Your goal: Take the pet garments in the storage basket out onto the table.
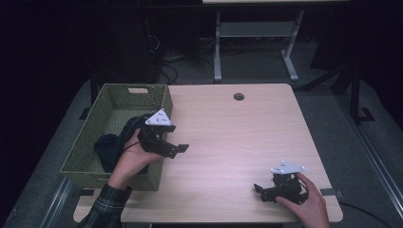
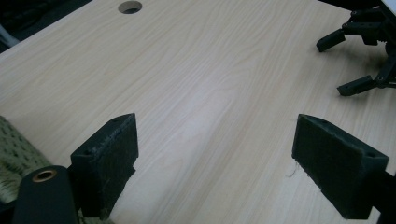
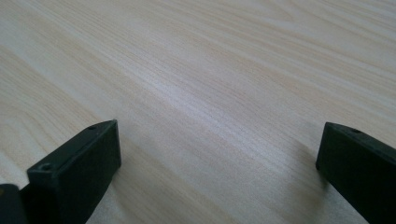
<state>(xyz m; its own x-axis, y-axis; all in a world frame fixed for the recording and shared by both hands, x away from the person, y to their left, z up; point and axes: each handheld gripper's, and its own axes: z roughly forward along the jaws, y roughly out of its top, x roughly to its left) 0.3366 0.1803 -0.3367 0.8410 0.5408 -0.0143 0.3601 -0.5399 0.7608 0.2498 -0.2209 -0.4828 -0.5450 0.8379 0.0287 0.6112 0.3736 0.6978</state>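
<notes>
A green woven basket (image 1: 95,118) stands at the table's left side with dark cloth (image 1: 108,146) lying inside it. My left gripper (image 1: 177,150) hovers over the basket's right rim, pointing out over the table; in the left gripper view its gripper (image 2: 215,158) is open with bare wood between the jaws. My right gripper (image 1: 259,190) rests low near the table's front right corner, pointing left. Seen from its own camera, that gripper (image 3: 219,163) is open and holds nothing. The right gripper (image 2: 348,63) also appears far off in the left gripper view.
The light wooden table (image 1: 237,137) has a round cable hole (image 1: 238,97) near its far edge. Beyond the table stand a white desk frame (image 1: 254,42) and cables on the grey floor. The basket's edge (image 2: 14,154) shows at the left gripper view's lower left.
</notes>
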